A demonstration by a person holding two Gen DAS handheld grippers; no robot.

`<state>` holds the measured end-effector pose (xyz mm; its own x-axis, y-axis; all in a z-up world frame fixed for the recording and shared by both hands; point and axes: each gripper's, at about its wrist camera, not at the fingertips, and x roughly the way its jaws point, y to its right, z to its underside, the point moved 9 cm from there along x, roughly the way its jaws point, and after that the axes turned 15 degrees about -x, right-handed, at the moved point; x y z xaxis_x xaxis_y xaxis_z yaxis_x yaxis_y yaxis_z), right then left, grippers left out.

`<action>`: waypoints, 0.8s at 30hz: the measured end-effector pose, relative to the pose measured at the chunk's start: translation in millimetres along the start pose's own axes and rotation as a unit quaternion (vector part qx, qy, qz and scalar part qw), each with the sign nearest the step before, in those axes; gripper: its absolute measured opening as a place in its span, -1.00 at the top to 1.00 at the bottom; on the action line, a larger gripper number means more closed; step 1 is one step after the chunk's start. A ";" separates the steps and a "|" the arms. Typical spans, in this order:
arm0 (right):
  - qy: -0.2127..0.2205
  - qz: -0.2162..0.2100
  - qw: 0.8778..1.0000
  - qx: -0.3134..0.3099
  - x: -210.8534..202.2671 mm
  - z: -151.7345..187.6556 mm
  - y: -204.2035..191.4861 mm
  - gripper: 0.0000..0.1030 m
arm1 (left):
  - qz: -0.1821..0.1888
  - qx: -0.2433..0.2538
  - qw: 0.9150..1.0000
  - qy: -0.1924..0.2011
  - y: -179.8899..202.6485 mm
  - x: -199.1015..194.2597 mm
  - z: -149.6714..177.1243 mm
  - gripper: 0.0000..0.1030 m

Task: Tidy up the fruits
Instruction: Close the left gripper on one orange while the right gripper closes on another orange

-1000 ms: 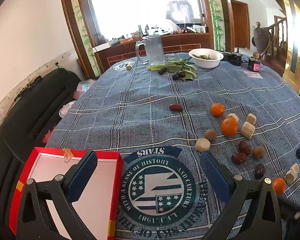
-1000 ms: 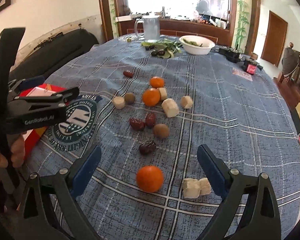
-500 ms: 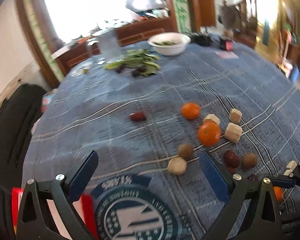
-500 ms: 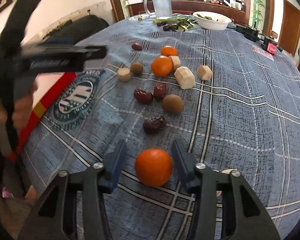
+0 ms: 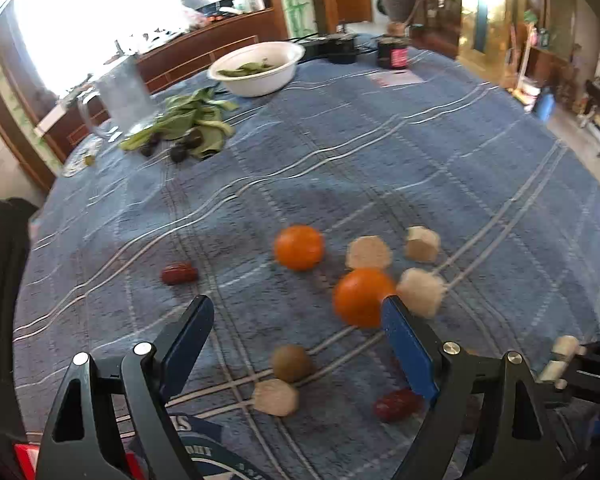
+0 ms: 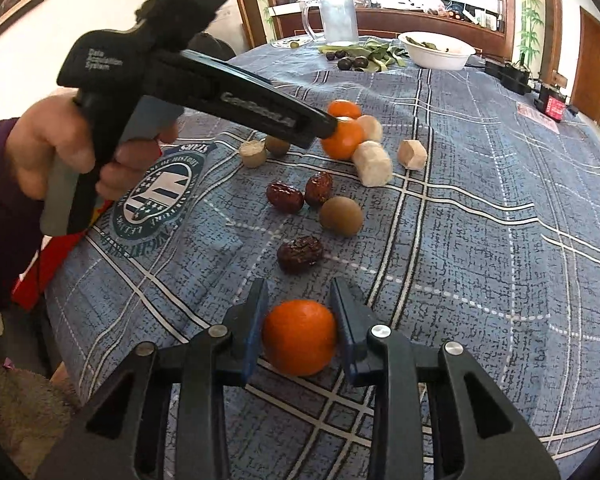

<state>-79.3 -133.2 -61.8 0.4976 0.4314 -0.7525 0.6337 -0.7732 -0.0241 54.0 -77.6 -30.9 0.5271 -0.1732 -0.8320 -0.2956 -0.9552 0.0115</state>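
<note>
I see a table under a blue plaid cloth (image 6: 480, 216) with a round emblem (image 6: 156, 196). On it lie oranges (image 5: 299, 247), dark red dates (image 6: 285, 197), a brown kiwi (image 6: 341, 215) and pale cut chunks (image 6: 374, 163), all close together. At the far side stand a white bowl (image 5: 260, 68), a glass mug (image 5: 120, 92), green leaves (image 5: 192, 120) and a dark jar (image 5: 394, 53).
</note>
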 end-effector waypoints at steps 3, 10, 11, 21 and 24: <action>0.001 -0.006 1.000 0.000 0.4 -0.5 -0.6 0.33 | 0.012 0.006 1.000 -0.007 7.9 2.1 1.6 -0.66; 0.000 -0.007 1.000 -0.002 1.0 -0.7 -0.4 0.32 | 0.032 -0.002 0.999 -0.029 8.6 18.7 1.2 -0.32; -0.001 -0.006 1.000 -0.003 0.8 -0.4 -0.6 0.32 | 0.038 -0.005 0.999 -0.034 8.9 20.9 0.0 -0.15; -0.018 0.019 0.999 -0.038 -8.2 10.3 -9.6 -0.20 | 0.080 -0.014 0.995 -0.052 18.7 36.6 3.3 0.32; -0.016 0.038 0.999 -0.029 -9.9 13.2 -4.1 0.11 | 0.088 -0.022 0.995 -0.050 17.9 36.3 2.4 0.33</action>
<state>-94.7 -140.4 -62.9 0.5277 0.3567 -0.7709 0.6278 -0.7751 0.0711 65.9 -100.5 -62.2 0.3868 -0.3167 -0.8661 -0.3410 -0.9217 0.1847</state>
